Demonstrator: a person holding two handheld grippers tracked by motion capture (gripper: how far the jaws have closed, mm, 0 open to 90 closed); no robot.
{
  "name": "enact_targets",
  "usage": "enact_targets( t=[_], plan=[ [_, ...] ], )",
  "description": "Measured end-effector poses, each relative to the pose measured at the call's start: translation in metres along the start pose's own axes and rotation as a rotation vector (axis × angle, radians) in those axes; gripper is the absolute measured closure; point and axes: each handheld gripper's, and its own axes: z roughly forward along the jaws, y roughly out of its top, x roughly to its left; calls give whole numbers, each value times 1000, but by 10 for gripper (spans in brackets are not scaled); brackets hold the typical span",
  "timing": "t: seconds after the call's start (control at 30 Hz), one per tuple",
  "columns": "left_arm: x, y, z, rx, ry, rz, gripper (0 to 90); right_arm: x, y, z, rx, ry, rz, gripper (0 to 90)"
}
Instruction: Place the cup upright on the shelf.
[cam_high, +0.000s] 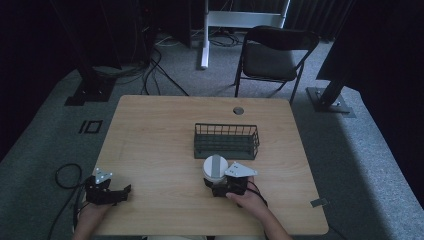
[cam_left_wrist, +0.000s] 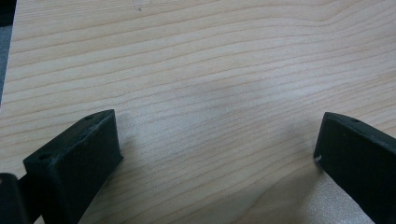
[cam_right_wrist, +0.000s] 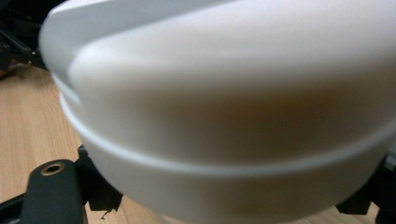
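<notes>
We saw the right gripper (cam_high: 216, 181) near the table's front edge, its black jaws closed around a round white plastic container with a grey strip across its lid (cam_high: 215, 168), which stood just in front of a dark green wire basket (cam_high: 226, 141). The right hand (cam_high: 245, 199) held that gripper from behind, forearm running in from the bottom. At the front left corner of the pale wooden table (cam_high: 160, 130), the left gripper (cam_left_wrist: 217, 140) rested low, jaws spread wide over bare wood, holding nothing, with the left hand (cam_high: 92, 212) behind it.
</notes>
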Motion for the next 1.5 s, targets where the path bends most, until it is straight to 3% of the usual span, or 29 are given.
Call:
enact_targets(
  t=[0.07, 0.4, 0.97, 1.37, 1.5],
  plan=[
    [0, 0, 0, 0, 0, 0, 5, -1, 1, -1, 1, 19, 6, 167],
    [0, 0, 0, 0, 0, 0, 5, -1, 13, -8, -30, 20, 8, 167],
    [0, 0, 0, 0, 0, 0, 5, -7, 41, -20, -88, -8, 14, 169],
    [0, 0, 0, 0, 0, 0, 5, -16, 77, -24, -138, -61, 19, 170],
    [0, 0, 0, 0, 0, 0, 5, -25, 91, -24, -151, -111, 27, 171]
  ],
)
